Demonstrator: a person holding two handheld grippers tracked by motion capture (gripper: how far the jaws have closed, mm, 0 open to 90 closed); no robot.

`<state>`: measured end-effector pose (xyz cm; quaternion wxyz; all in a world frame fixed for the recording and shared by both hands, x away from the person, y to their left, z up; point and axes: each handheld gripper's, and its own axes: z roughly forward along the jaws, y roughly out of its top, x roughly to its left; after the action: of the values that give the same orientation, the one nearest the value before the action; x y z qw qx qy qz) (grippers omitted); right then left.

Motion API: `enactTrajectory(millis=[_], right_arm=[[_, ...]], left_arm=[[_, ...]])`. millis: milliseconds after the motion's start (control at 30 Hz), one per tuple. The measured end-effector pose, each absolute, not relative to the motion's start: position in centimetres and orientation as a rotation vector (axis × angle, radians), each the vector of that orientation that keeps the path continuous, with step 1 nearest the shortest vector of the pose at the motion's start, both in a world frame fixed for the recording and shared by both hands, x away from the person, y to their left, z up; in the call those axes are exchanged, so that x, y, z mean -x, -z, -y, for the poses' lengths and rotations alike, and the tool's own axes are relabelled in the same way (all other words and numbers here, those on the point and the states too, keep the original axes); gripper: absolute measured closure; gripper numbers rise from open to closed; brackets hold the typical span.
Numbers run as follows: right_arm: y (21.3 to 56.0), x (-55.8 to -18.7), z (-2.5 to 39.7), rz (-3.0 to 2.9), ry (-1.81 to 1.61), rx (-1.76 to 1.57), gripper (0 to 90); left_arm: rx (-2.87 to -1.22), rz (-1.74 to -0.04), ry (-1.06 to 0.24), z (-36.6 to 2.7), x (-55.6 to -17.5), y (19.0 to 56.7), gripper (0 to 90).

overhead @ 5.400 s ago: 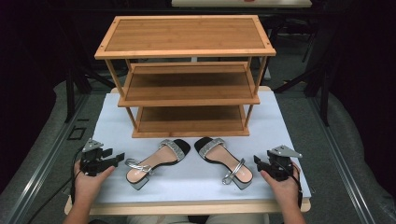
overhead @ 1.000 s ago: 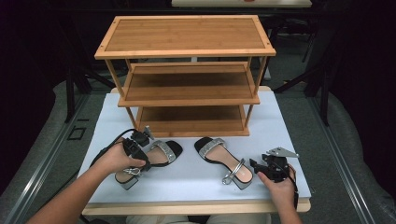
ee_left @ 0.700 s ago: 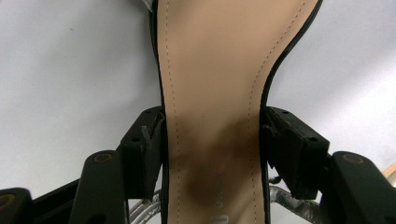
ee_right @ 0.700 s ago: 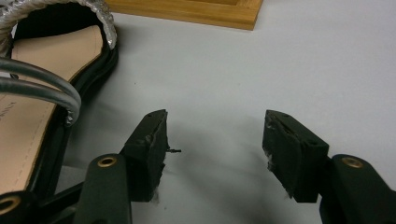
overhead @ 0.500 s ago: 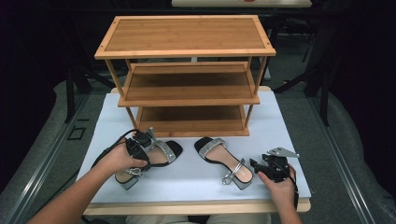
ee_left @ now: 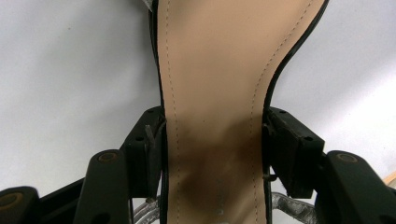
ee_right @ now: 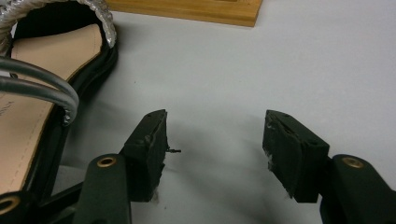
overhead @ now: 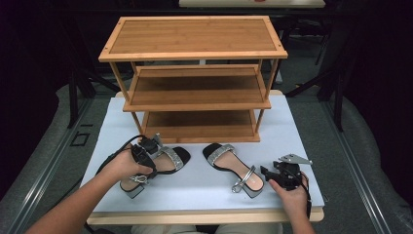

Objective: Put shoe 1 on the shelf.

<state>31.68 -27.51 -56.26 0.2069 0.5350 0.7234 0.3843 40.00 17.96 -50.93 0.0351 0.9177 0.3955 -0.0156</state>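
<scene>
My left gripper is clamped across the waist of the left sandal on the table; right gripper idles open; I should lift level, squeezing the sole evenly.

A three-tier wooden shoe rack stands at the back of the white table, its shelves bare; grey floor surrounds them.
</scene>
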Motion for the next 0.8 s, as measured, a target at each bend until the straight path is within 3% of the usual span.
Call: enactTrajectory(millis=[467, 800], right_arm=[[56.3, -31.7, 27.7, -2.015, -1.082, -1.503, 39.7], [56.3, -31.8, 27.6, -2.017, -1.086, -1.502, 39.7]], left_arm=[[-2.797, -1.229, 0.082, -18.1, -40.0, 49.0, 42.6], [-2.677, -1.433, 0.049, -17.9, -42.3, 48.3, 42.6]])
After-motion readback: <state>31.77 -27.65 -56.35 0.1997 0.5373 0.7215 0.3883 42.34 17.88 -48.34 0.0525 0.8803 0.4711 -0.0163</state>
